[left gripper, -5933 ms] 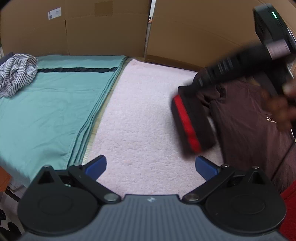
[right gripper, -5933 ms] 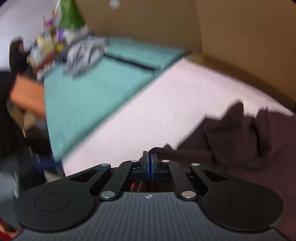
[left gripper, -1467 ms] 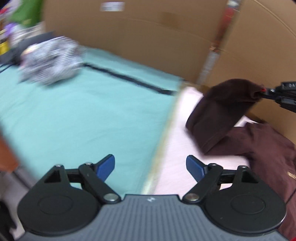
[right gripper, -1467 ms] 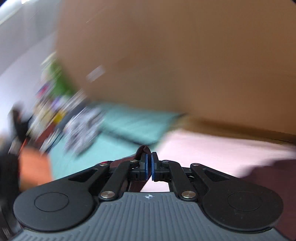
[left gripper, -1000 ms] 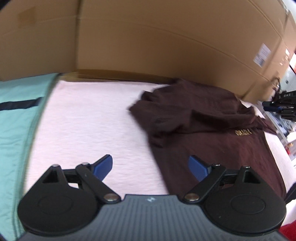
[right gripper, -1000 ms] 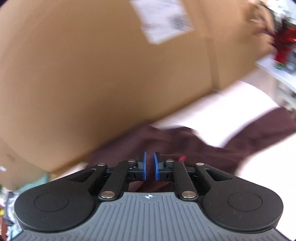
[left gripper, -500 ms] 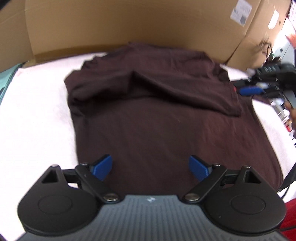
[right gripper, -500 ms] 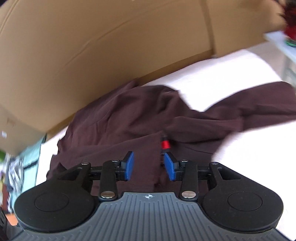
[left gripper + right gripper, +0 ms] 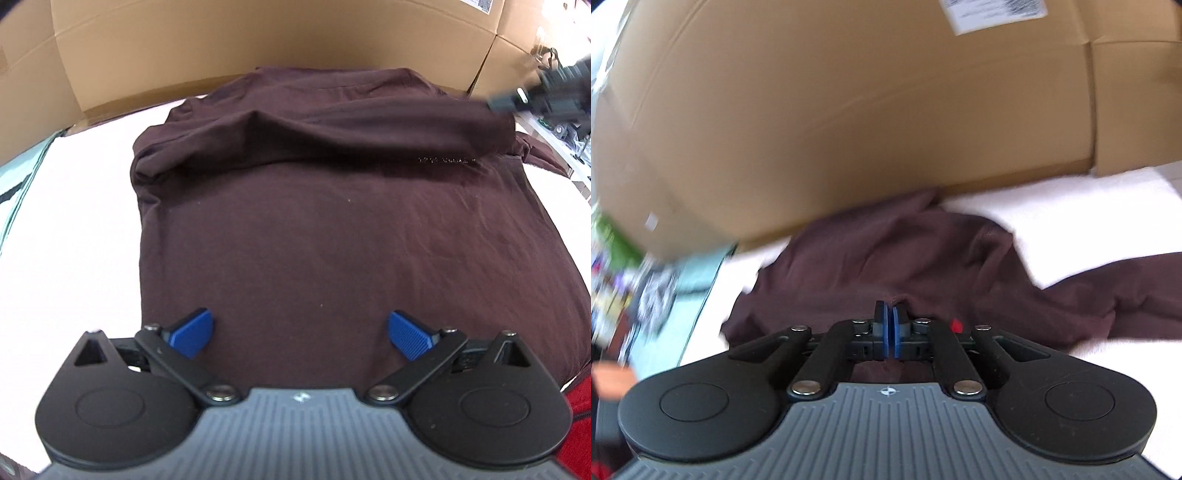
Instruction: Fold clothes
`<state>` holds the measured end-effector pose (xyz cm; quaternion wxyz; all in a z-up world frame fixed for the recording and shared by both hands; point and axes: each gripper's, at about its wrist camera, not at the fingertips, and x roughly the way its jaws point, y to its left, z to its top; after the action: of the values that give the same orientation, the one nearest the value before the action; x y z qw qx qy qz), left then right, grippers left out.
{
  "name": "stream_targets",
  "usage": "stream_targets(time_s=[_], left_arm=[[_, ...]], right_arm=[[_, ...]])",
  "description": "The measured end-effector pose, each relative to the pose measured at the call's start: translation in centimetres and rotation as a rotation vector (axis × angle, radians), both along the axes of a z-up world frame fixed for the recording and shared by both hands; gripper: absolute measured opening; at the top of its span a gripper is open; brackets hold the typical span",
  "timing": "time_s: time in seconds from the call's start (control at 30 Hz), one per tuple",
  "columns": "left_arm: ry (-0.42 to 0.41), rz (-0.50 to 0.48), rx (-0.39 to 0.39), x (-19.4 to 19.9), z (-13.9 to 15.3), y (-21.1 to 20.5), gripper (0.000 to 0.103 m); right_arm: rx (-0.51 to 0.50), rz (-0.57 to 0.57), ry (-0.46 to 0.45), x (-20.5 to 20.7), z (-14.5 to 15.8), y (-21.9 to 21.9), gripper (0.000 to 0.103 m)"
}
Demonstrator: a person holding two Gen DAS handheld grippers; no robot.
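Behind your work stands a wall of cardboard boxes [image 9: 258,33] that fills the top of both views, and below it a pale pink towel-like mat [image 9: 66,236] covers the surface. A strip of teal sheet [image 9: 18,177] shows at the left edge of the left wrist view.

Your brown T-shirt [image 9: 332,229] lies on the mat and takes up the middle of the left wrist frame, its lower body smooth and flat, with a sleeve folded across the upper part as a raised band. Small lettering sits toward the upper right of the shirt.

Your left gripper [image 9: 299,332] hangs low in the frame over the shirt's near hem, jaws spread wide, nothing between the blue pads.

Your right gripper [image 9: 890,325] appears blurred at the upper right of the left wrist view; in its own view the pads are pressed together with a pinch of the brown cloth between them.
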<state>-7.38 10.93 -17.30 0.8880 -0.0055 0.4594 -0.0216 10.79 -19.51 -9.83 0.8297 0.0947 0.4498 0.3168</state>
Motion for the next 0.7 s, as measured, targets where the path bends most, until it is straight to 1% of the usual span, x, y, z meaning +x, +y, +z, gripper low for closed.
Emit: stream_targets(time_s=[0.03, 0.17, 0.2, 0.23, 0.27, 0.3, 0.37, 0.4, 0.47, 0.53, 0.57, 0.6, 0.63, 0.67, 0.7], left_arm=[[0.002, -0.003, 0.001, 0.1, 0.0, 0.0, 0.101], [0.014, -0.018, -0.005, 0.4, 0.1, 0.3, 0.101], [0.017, -0.023, -0.011, 0.5, 0.2, 0.5, 0.101], [0.019, -0.028, -0.017, 0.6, 0.3, 0.6, 0.101], [0.017, -0.033, -0.021, 0.8, 0.5, 0.7, 0.101], [0.013, -0.037, -0.024, 0.9, 0.7, 0.9, 0.101], [0.012, -0.048, -0.02, 1.2, 0.8, 1.2, 0.101], [0.016, -0.055, -0.02, 1.4, 0.7, 1.2, 0.101], [0.025, -0.069, -0.02, 1.7, 0.6, 1.3, 0.101], [0.026, -0.091, -0.009, 1.7, 0.4, 1.2, 0.101], [0.026, -0.103, -0.002, 1.6, 0.4, 1.1, 0.101], [0.026, -0.114, 0.005, 1.5, 0.3, 1.0, 0.101], [0.026, -0.125, 0.012, 1.4, 0.2, 0.9, 0.101], [0.024, -0.132, 0.014, 1.3, 0.2, 0.9, 0.101], [0.021, -0.137, 0.013, 1.2, 0.2, 1.0, 0.101]], right_arm=[[-0.015, 0.006, 0.015, -0.3, -0.4, -0.4, 0.004], [-0.143, -0.012, 0.137, -1.9, -3.7, -2.4, 0.004], [-0.129, -0.035, 0.158, -2.0, -4.0, -2.9, 0.009], [-0.083, -0.071, 0.172, -1.8, -4.0, -3.4, 0.017], [-0.037, -0.107, 0.185, -1.7, -3.9, -3.9, 0.033], [0.01, -0.143, 0.199, -1.5, -3.9, -4.4, 0.043], [0.057, -0.193, 0.184, -1.2, -3.4, -4.4, 0.043], [0.061, -0.217, 0.174, -0.8, -3.3, -4.1, 0.043], [0.052, -0.265, 0.16, 0.2, -3.5, -3.2, 0.043], [0.051, -0.276, 0.171, 1.2, -4.3, -2.1, 0.043], [0.041, -0.271, 0.161, 1.5, -4.4, -1.5, 0.042], [0.024, -0.263, 0.137, 1.6, -4.3, -0.9, 0.033], [-0.016, -0.255, 0.11, 1.7, -4.0, -0.3, 0.026], [-0.06, -0.256, 0.083, 1.8, -3.5, 0.1, 0.014], [-0.068, -0.265, 0.062, 2.0, -3.1, 0.1, 0.013]])
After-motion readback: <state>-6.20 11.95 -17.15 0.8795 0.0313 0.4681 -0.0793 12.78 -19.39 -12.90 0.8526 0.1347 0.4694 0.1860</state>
